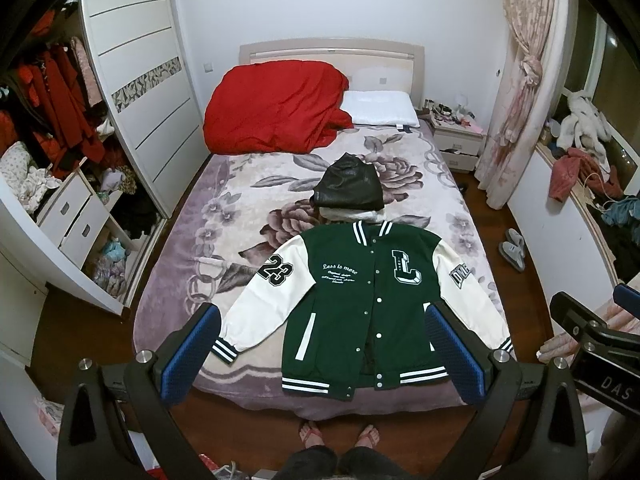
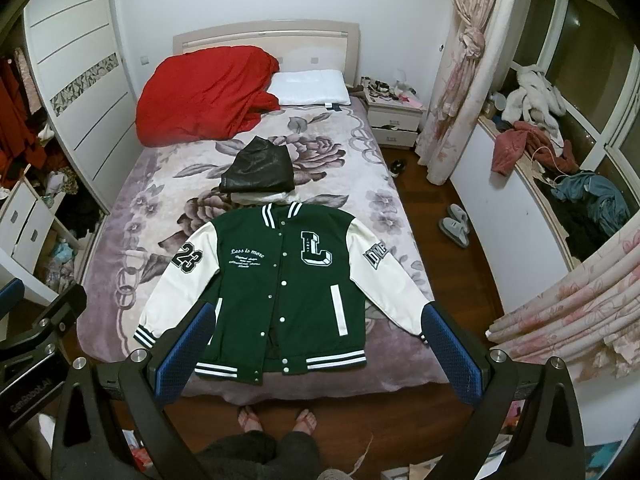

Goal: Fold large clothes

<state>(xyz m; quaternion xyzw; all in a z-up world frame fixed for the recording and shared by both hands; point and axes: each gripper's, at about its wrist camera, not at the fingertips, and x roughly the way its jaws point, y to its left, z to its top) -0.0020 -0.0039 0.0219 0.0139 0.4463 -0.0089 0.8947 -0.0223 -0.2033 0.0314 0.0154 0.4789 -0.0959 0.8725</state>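
Both grippers, left gripper (image 1: 322,354) and right gripper (image 2: 314,350), hover above the bed's foot, jaws spread wide, holding nothing. Bed (image 1: 168,280): floral blanket. Green varsity jacket (image 1: 360,300) lies flat, face up, sleeves angled out (snaps closed), at the foot end. Folded black garment (image 1: 348,186) just beyond its collar.

White-walled bedroom (image 1: 280,0), wooden floor (image 1: 480,216), open wardrobe (image 1: 136,60).
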